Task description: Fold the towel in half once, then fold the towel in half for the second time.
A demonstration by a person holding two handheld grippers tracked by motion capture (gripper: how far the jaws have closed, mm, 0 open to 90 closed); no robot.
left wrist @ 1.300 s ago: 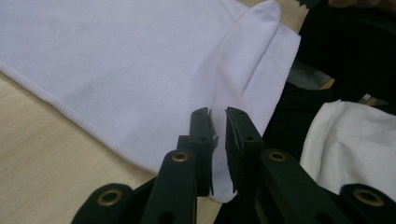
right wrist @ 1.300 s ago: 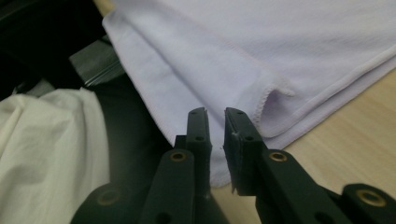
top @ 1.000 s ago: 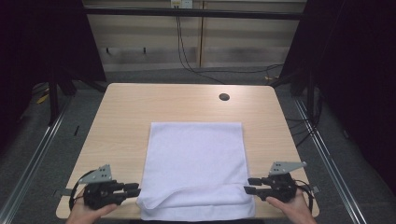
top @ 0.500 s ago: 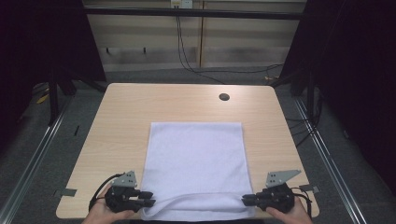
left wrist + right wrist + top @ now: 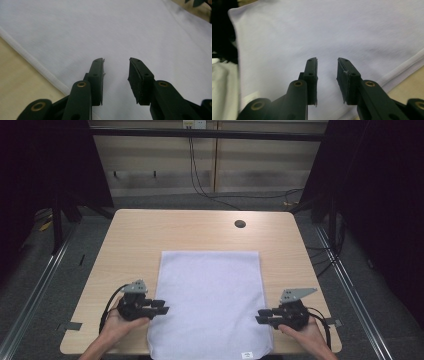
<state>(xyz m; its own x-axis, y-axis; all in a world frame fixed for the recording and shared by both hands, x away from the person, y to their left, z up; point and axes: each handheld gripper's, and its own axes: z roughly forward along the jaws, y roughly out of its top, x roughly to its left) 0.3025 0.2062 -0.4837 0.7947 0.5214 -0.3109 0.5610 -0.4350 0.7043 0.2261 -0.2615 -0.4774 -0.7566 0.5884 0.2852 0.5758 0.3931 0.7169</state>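
Left gripper (image 5: 161, 307) sits at the near-left edge of the white towel (image 5: 210, 300), jaws pointing inward over the cloth. In the left gripper view (image 5: 115, 75) the jaws are parted with a clear gap, nothing between them, white cloth (image 5: 125, 32) below and the towel's hemmed edge (image 5: 37, 67) running just left of them; whether the tips touch the cloth can't be told. Person's left hand (image 5: 116, 326) holds it from below-left.

Right gripper (image 5: 263, 316) mirrors it at the near-right edge of the towel, jaws pointing inward. In the right gripper view (image 5: 327, 75) jaws are released too, moderate gap, empty, over the cloth (image 5: 324, 32), hem (image 5: 404, 65) to the right, bare bench beyond it. Right hand (image 5: 305, 332) holds it; grey plate (image 5: 296, 293) on top.

Towel lies flat, spread on the near-middle of the light wooden bench (image 5: 140, 235), near end reaching the bench's front edge, small label (image 5: 246, 355) at the near-right corner. Towel surface looks smooth.

Farther back, a dark round hole (image 5: 240, 224) in the bench top, well apart from the towel. Beyond the bench, cables (image 5: 200, 175) hang against a wall panel.
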